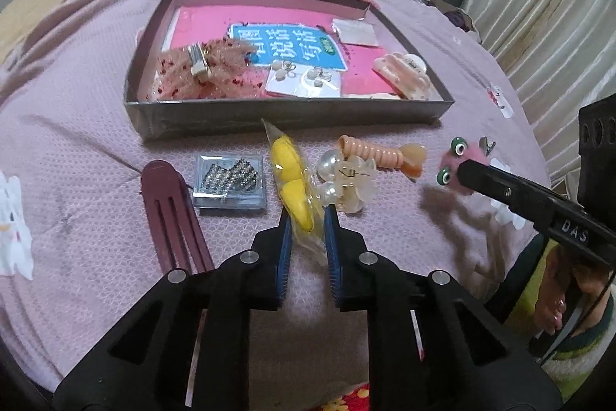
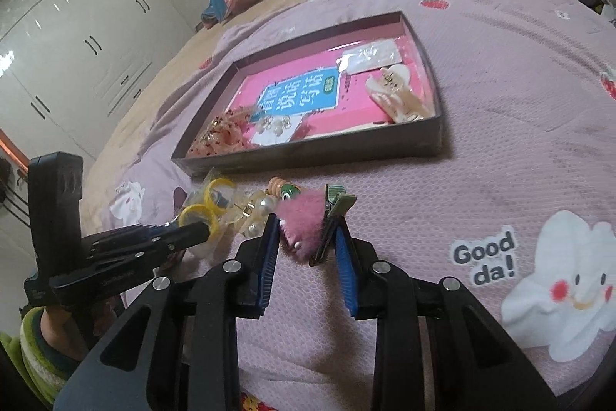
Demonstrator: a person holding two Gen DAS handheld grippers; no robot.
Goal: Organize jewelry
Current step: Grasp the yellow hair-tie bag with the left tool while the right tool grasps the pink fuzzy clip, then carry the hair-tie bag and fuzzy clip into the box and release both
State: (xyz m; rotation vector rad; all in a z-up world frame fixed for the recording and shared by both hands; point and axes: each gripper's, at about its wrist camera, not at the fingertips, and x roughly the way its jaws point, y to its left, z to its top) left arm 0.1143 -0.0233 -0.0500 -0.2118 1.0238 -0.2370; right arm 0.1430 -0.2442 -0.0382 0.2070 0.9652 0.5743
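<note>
My left gripper (image 1: 306, 214) is clamped on the yellow packet (image 1: 292, 176); my right gripper (image 2: 304, 230) holds the pink fuzzy clip (image 2: 302, 222), tray (image 2: 308, 156) ahead.

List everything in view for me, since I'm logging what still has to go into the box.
box: one, dark walls, pink liner, on the bedspread
fringed hairpiece: one, pink, inside box, near-left corner
earring cards: two, white, inside box
claw clip: one, cream, inside box, right
barrette: one, maroon, on the bedspread
rhinestone case: one, clear, beside barrette
yellow packet: one, clear bag, between left fingers
pearl clip: one, clear, beside packet
coil tie: one, peach
fuzzy clip: one, pink, googly eyes, between right fingers
left gripper: shut on packet
right gripper: shut on clip
</note>
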